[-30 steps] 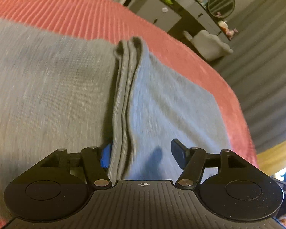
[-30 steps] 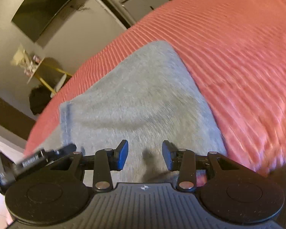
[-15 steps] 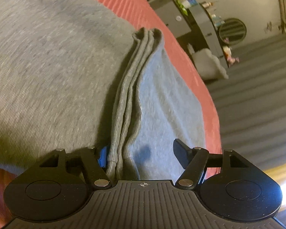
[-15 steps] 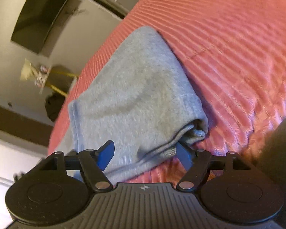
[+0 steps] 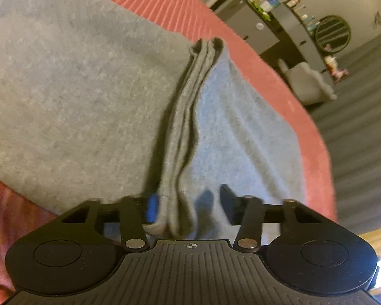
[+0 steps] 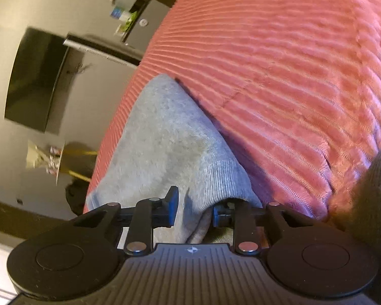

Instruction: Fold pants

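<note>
Red ribbed bedspread [image 6: 279,63] across the bed. Beyond its edge: grey cabinet [image 5: 256,29], round mirror [image 5: 332,33], grey armchair [image 5: 308,82], dark screen [image 6: 35,81] on the wall.

Your pants [image 5: 89,89] lie on the bed [image 6: 279,76]. In the left view their stacked edges [image 5: 185,127] run away from you between the left gripper [image 5: 188,203] fingers. Behind the bed stands a cabinet [image 5: 261,30].
</note>
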The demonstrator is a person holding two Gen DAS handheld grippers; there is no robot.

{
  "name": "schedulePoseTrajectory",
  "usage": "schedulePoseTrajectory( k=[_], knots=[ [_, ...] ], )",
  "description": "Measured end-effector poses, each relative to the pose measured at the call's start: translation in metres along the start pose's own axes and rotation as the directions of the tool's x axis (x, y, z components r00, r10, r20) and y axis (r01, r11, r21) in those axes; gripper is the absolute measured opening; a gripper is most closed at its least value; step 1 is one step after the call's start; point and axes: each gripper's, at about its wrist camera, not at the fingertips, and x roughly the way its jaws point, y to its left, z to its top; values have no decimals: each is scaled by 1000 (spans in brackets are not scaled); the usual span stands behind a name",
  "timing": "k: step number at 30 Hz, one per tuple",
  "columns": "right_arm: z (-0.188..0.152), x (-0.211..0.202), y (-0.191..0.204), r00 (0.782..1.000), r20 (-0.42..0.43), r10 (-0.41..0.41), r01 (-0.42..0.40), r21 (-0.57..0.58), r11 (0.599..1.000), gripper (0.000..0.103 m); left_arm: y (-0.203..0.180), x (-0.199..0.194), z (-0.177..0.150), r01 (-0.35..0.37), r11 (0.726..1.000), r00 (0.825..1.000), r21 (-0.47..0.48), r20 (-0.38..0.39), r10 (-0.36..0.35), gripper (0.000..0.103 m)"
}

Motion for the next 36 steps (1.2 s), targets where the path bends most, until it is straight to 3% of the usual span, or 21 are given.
schedulePoseTrajectory(
  k=[1, 3, 7, 10, 12, 14, 16, 17, 19, 21, 23, 25, 27, 30, 33, 36],
  knots=[
    [1, 2, 0, 1000, -2, -3, 3, -6, 1000, 24, -2, -1, 0, -47, 999, 999, 14, 3, 47, 19],
    [1, 3, 5, 1000, -6, -21, 21, -30, 999, 13, -4, -2, 1, -66, 998, 998, -11, 5, 66, 18],
    [4, -10, 19, 997, 34, -65, 69, -160, 985, 11, -24, -18, -2, -81, 997, 996, 10, 37, 81, 17],
    [-2, -18, 41, 982, 92, -163, 186, -368, 911, 11, -36, -9, -7, -164, 982, 986, 90, 32, 162, 17],
    [-7, -9, 49, 968, 92, -235, 251, -435, 864, 11, -41, 5, -8, -231, 962, 973, 145, 17, 231, 18],
    [-15, 0, 54, 951, 96, -293, 300, -506, 809, 11, -46, 6, -8, -246, 950, 969, 192, 42, 243, 21],
    [-13, 1, 58, 954, 75, -292, 286, -529, 799, 15, -47, 4, -8, -269, 941, 963, 204, 62, 262, 31],
    [-9, -4, 58, 960, 43, -275, 257, -520, 815, 22, -46, 2, -8, -274, 941, 962, 200, 70, 265, 31],
    [-3, -14, 59, 964, -38, -261, 208, -498, 842, 27, -45, -4, -10, -283, 940, 959, 191, 87, 271, 32],
    [-2, -29, 66, 968, -81, -238, 159, -534, 831, 28, -45, -9, -11, -314, 928, 947, 202, 128, 293, 36],
    [-4, -46, 77, 978, -54, -202, 132, -593, 794, 31, -50, -12, -11, -348, 911, 933, 224, 179, 312, 40],
    [-5, -49, 90, 989, -12, -147, 107, -631, 768, 40, -54, -11, -10, -369, 897, 923, 243, 210, 322, 41],
    [-6, -34, 99, 993, 39, -107, 105, -681, 725, 43, -55, -7, -9, -376, 886, 921, 270, 209, 328, 46],
    [-10, 14, 108, 976, 96, -193, 200, -740, 642, 42, -47, -2, -11, -387, 880, 918, 274, 202, 341, 56],
    [-15, 72, 118, 970, 92, -224, 206, -800, 564, 42, -39, -3, -8, -368, 896, 925, 247, 199, 325, 65],
    [-26, 115, 140, 961, 163, -224, 253, -844, 473, 42, -32, -3, -7, -349, 908, 931, 232, 199, 307, 72]
  ],
)
